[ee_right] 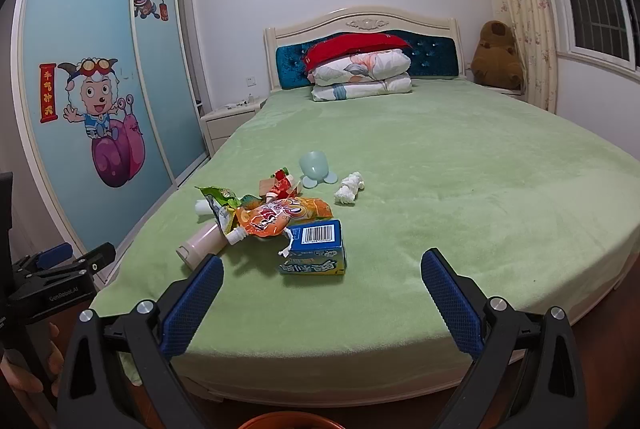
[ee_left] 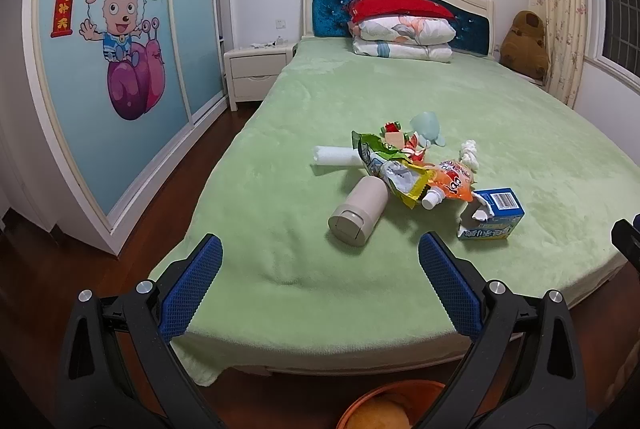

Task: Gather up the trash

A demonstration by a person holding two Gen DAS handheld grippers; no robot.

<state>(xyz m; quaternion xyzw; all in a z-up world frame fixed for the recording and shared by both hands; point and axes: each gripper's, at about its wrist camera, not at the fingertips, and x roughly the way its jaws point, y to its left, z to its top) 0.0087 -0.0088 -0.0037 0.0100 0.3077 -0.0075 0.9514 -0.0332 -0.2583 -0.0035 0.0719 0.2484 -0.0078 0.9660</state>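
A bedroom with a dark wooden floor holds a wide bed under a green blanket, a wardrobe with cartoon doors to its left and a flowered curtain to its right. Folded bedding with a red pillow on top lies against the blue headboard, and a brown plush toy sits in the corner.

The trash lies in a loose heap on the near half of the bed: a torn blue carton, an orange pouch with a white cap, a green and yellow wrapper, a crumpled tissue, and a white roll. A beige bottle lies on its side against the wrapper, and a pale green cup sits at the far edge of the heap.

Both tools hover at the foot of the bed, short of the heap. The left tool is spread wide with nothing between its blue pads; the right tool is likewise spread wide and empty.

The left view shows most of an orange bin on the floor below the tool, with something yellow inside; the right view catches only its rim. The right view alone shows the left tool from the side, the bare hand holding it, and the wardrobe's title lettering.
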